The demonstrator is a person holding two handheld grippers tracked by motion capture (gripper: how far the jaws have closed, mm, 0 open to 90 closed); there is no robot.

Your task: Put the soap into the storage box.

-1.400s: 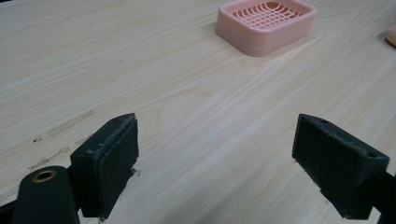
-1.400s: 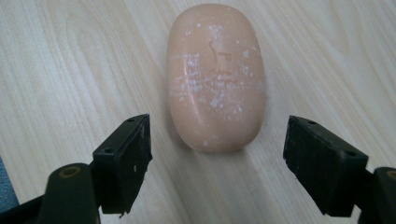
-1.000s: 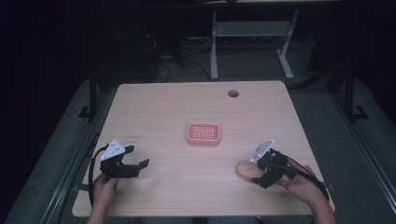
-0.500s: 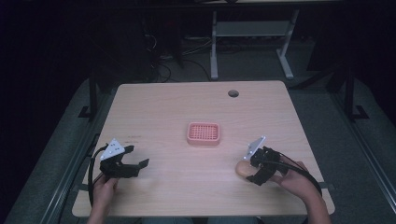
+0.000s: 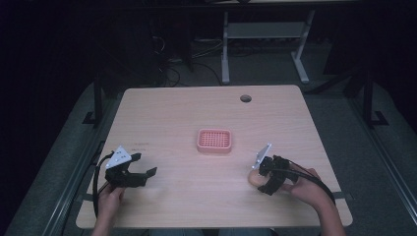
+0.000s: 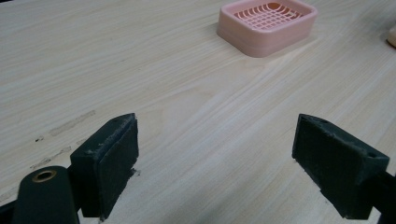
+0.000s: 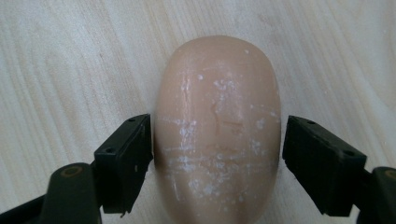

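Right gripper view has the smooth tan oval soap bar (image 7: 217, 135) between the spread jaws of the right gripper (image 7: 217, 149), touching the left jaw only. Left gripper (image 6: 224, 163) gapes empty, near-left of the pink slotted plastic soap dish (image 6: 267, 23).

The table (image 5: 206, 113) is surfaced in pale wood-grain laminate, matt, with faint scuff marks seen in the left gripper view. The tray (image 6: 266, 24) appears moulded in pink plastic, smooth and slightly satin, with a gridded base. The soap (image 7: 217, 126) is seen as a smooth, waxy beige bar, streaked with white scratches and flecks. The pads (image 7: 126, 161) are black, matt, with worn, slightly rough edges.
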